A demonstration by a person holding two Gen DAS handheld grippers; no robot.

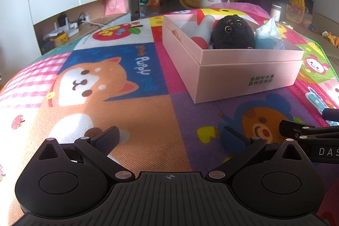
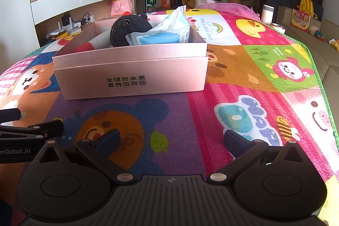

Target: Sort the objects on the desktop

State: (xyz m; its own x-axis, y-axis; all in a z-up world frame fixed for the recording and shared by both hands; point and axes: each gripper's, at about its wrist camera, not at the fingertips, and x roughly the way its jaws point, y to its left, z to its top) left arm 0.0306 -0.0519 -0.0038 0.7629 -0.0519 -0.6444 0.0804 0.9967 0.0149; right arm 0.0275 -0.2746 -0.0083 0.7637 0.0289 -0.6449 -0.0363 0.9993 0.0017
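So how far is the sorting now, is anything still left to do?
It looks finished: the black plush toy, the blue tissue pack and the red-and-white roll all lie inside the pink box. Both grippers, left and right, are open, holding nothing. No loose object shows on the mat.

Pink box (image 2: 131, 77) w/ plush (image 2: 129, 29), tissues (image 2: 165, 33), roll (image 1: 203, 29).

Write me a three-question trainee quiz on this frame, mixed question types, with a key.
1. True or false: the left claw grips the black plush toy.
2. Which lies in the pink box? A) tissue pack B) cup C) book
3. Fill in: both claws, including the right claw, hang ___ above the mat.

Key: 1 false; 2 A; 3 open
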